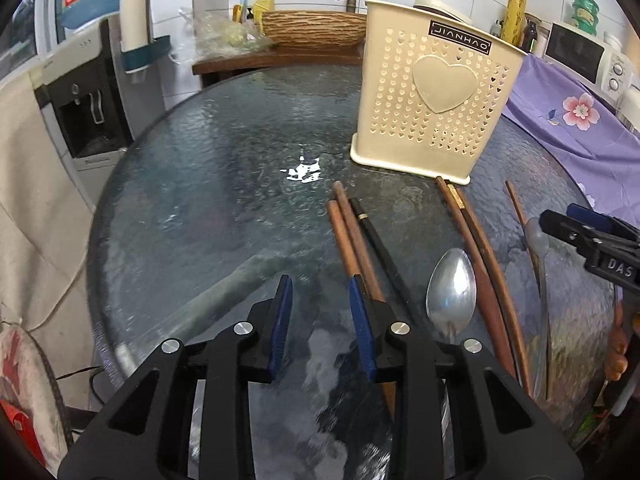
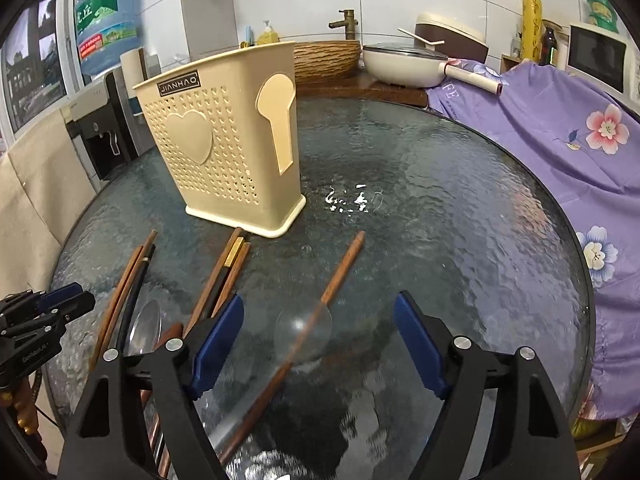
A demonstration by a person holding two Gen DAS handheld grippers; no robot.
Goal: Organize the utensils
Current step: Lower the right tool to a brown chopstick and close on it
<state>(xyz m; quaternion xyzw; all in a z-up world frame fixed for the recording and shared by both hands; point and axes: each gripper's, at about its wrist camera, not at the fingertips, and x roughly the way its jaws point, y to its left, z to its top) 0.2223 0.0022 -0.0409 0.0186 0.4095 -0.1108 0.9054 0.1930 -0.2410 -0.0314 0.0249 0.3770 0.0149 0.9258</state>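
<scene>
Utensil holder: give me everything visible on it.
The utensil holder is a cream plastic caddy, taller than wide, standing upright on the glass table. Its front wall is perforated with small heart holes around a raised solid heart, with a dark "JIANHAO" label near the rim. One side carries a raised spoon-shaped panel. A flared base sits flat. No utensils show above the rim; chopstick tips lie at its base, contact unclear. Neither tool touches it.

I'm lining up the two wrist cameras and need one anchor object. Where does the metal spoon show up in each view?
Left wrist view: the metal spoon lies bowl-up at lower right of centre, just right of the left gripper.
Right wrist view: the same spoon sits at lower left, partly hidden behind the right gripper.
Shared landmark: the cream utensil holder with the heart.
</scene>
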